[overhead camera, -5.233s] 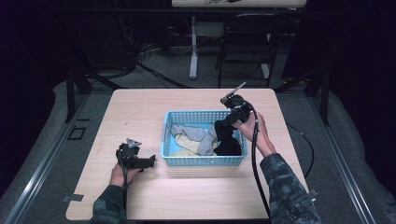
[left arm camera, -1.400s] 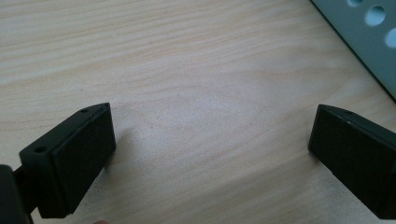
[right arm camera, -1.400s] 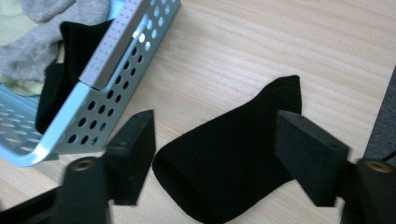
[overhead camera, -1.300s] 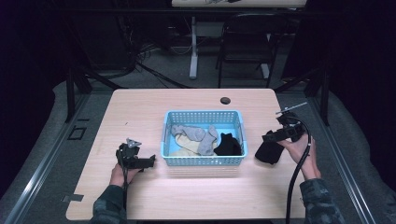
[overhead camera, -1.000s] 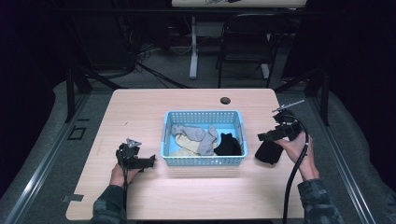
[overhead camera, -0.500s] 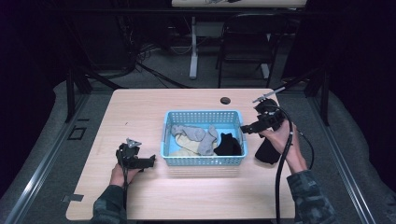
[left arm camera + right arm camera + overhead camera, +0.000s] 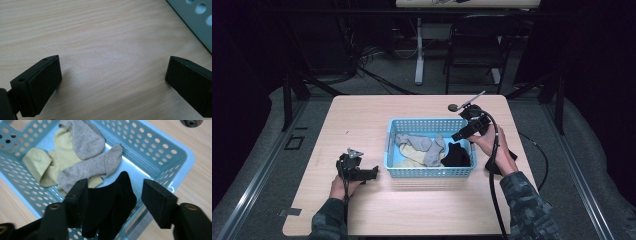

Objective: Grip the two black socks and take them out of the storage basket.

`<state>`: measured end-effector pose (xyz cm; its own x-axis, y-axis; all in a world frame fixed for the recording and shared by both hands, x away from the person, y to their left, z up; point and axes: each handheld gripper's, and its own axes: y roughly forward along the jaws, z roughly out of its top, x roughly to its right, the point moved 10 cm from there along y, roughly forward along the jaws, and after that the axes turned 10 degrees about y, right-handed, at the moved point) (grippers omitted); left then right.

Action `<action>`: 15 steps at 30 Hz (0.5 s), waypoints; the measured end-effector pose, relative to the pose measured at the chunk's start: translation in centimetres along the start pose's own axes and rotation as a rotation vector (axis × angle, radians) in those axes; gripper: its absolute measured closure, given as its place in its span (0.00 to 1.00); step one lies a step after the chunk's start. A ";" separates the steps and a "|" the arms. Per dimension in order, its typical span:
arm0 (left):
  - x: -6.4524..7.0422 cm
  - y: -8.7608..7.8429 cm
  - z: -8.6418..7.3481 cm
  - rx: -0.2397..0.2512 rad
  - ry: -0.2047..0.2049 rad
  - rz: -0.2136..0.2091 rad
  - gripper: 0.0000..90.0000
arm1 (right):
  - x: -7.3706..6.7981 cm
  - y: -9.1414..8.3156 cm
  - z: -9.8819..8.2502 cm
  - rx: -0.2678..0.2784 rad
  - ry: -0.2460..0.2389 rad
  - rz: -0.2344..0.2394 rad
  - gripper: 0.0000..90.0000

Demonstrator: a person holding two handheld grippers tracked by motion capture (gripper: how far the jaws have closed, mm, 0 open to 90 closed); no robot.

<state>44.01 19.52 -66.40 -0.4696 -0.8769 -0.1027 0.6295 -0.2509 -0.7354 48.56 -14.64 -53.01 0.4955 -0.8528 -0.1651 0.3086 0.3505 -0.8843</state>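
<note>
Right gripper [image 7: 460,135] over the blue basket's [image 7: 428,172] right rim, jaws about half apart and just been closing, nothing pinched; in the right gripper view the black sock [image 7: 110,205] lies below and between them, untouched. It sits in the basket's front-right corner, next to grey socks [image 7: 424,146] & yellow ones [image 7: 406,156]. Another black sock [image 7: 504,159] by the table's right edge. Left gripper [image 7: 373,172] near the front-left, jaws wide apart, empty.

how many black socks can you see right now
2. One black sock lies in the blue basket beside the grey socks. Another black sock lies on the table right of the basket, partly behind the forearm. More may be hidden.
</note>
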 end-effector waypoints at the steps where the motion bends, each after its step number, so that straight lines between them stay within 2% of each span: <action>1: 0.0 0.0 0.0 0.000 0.000 0.000 0.01 | -0.1 0.3 -0.1 -0.005 0.005 0.000 0.48; 6: 0.0 0.0 0.0 0.000 0.000 0.000 0.01 | -0.3 1.9 -0.6 -0.044 0.014 0.005 0.53; 12: 0.0 0.0 0.0 0.001 0.000 0.000 0.01 | 0.3 3.4 -1.4 -0.096 0.025 -0.028 0.57; 15: 0.0 0.0 0.0 0.001 0.000 0.000 0.01 | 0.2 4.2 -1.5 -0.090 0.042 -0.024 0.58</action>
<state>44.03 19.51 -66.40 -0.4696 -0.8769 -0.1028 0.6298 -0.2511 -0.7350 48.72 -13.92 -57.47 0.4536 -0.8767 -0.1603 0.2443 0.2953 -0.9237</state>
